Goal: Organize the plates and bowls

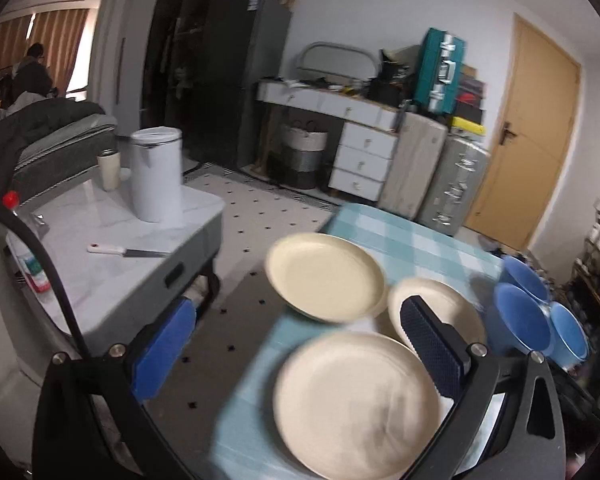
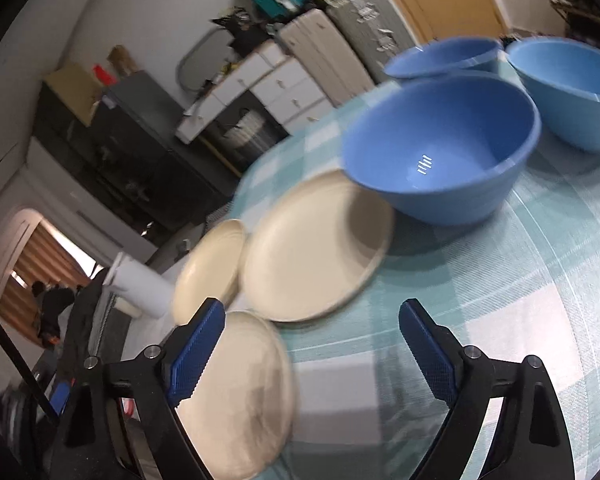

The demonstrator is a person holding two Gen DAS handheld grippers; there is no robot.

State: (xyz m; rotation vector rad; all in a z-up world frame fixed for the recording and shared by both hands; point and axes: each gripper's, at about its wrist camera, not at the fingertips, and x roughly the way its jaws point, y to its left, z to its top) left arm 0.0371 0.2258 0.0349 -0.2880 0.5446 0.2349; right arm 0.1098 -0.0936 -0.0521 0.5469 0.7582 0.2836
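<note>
Three cream plates lie on a table with a teal checked cloth (image 1: 400, 236): a near plate (image 1: 352, 400), a far plate (image 1: 324, 276) and a third plate (image 1: 452, 300) partly behind my fingertip (image 1: 432, 344). Three blue bowls (image 1: 524, 316) stand to their right. My left gripper (image 1: 300, 344) is open and empty above the near plate. In the right wrist view the plates (image 2: 316, 248) lie left and the bowls (image 2: 444, 148) stand beyond. My right gripper (image 2: 308, 344) is open and empty above the cloth (image 2: 500, 300).
A grey-white side table (image 1: 112, 248) at the left holds a white kettle (image 1: 156, 176), a cup (image 1: 109, 170), a knife (image 1: 128, 251) and a red-capped bottle (image 1: 24, 248). Drawers (image 1: 364, 160), suitcases (image 1: 452, 184) and a door (image 1: 532, 136) stand behind. The table's left edge drops to tiled floor (image 1: 260, 208).
</note>
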